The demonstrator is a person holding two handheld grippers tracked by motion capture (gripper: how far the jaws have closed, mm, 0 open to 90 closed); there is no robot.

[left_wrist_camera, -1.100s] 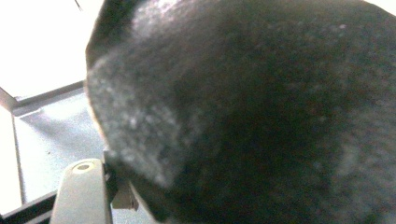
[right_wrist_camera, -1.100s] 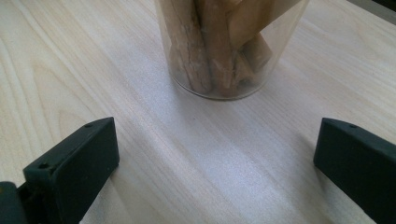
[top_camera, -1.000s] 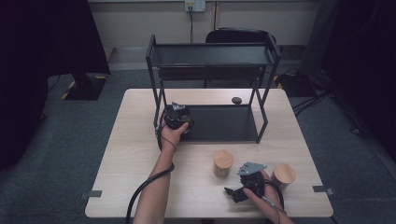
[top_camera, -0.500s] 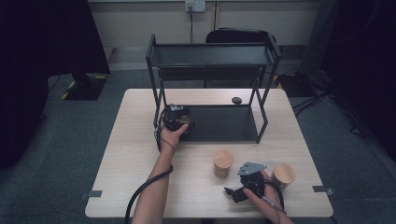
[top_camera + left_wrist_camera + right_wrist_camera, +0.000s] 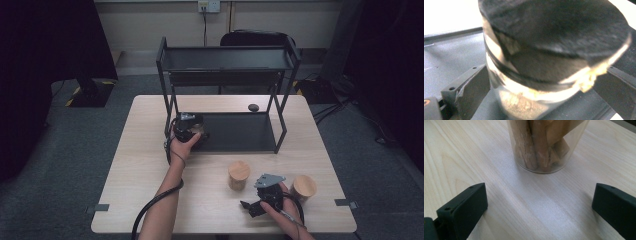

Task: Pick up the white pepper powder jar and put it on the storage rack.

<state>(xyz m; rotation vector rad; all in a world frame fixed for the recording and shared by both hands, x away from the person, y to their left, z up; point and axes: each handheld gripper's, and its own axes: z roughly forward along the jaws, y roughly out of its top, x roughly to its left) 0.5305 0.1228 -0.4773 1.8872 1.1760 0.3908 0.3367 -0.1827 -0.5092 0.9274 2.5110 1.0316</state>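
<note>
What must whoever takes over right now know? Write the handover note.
Left gripper: open, jaws have just been opening, the dark-lidded jar between them.
That jar stands on the rack's lower shelf.
Right gripper: open, low over the table, nothing held.
Done: one jar shelved.
Left: back the left gripper out; two wooden-lidded jars on the table probably go next.
</note>
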